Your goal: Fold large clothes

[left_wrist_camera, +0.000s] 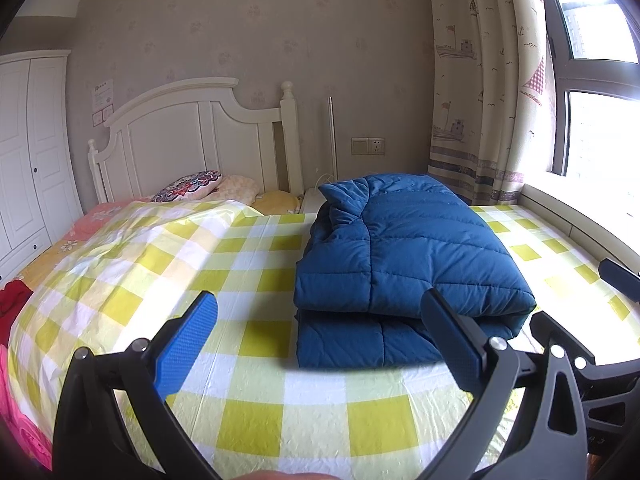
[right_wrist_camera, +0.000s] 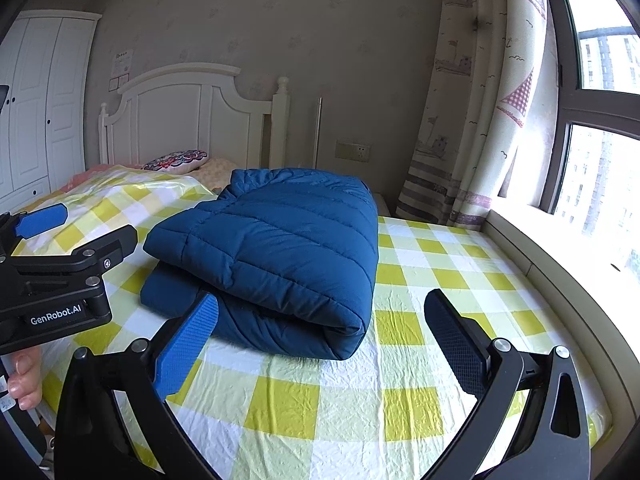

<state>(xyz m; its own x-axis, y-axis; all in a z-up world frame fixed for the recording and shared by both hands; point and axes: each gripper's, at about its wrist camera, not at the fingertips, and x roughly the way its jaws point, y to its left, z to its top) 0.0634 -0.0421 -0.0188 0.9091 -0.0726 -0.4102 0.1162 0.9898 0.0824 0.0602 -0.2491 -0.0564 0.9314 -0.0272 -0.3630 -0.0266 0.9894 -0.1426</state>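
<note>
One blue quilted jacket (left_wrist_camera: 404, 256), folded into a thick stack, lies on the yellow checked bedsheet (left_wrist_camera: 256, 420) with its long axis running away toward the headboard (left_wrist_camera: 192, 120), just ahead of two empty, wide-spread grippers, left gripper (left_wrist_camera: 320, 344) and right gripper (right_wrist_camera: 320, 344), seemingly equally near.

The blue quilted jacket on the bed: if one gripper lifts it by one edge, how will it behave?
The blue quilted jacket looks puffy and soft, so it probably sags and unfolds. Its smooth fabric may slip between fingers. Likely light for its bulk.
</note>
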